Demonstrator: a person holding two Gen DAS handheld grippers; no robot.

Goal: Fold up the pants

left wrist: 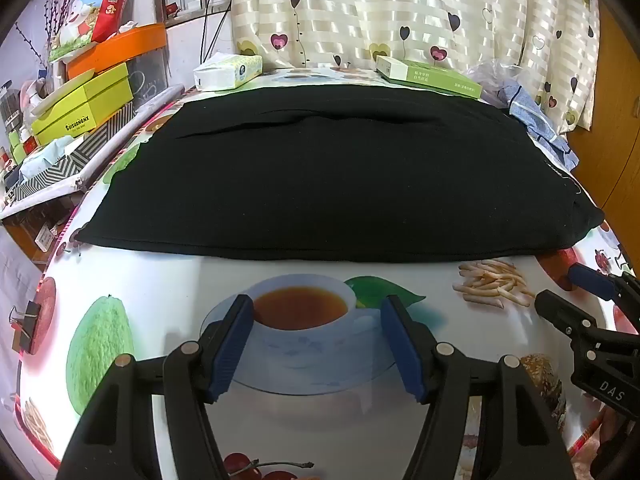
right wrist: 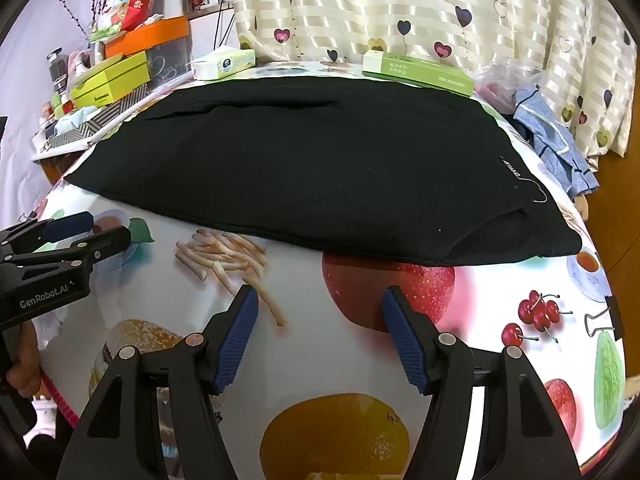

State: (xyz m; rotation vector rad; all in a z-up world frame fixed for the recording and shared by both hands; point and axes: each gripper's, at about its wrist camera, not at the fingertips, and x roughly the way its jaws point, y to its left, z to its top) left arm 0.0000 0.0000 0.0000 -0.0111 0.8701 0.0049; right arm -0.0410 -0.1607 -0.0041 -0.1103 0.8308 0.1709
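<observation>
I hold both hand-held grippers, left and right, released near the pants, ready to grasp the near edge.

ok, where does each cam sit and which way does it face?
Left wrist: on the left gripper, angled down over the printed tablecloth toward the black pants; right gripper at its right edge.
Right wrist: on the right gripper, same heading; left gripper and a hand at its left edge.
Shared: pants, green box, heart curtain.
</observation>
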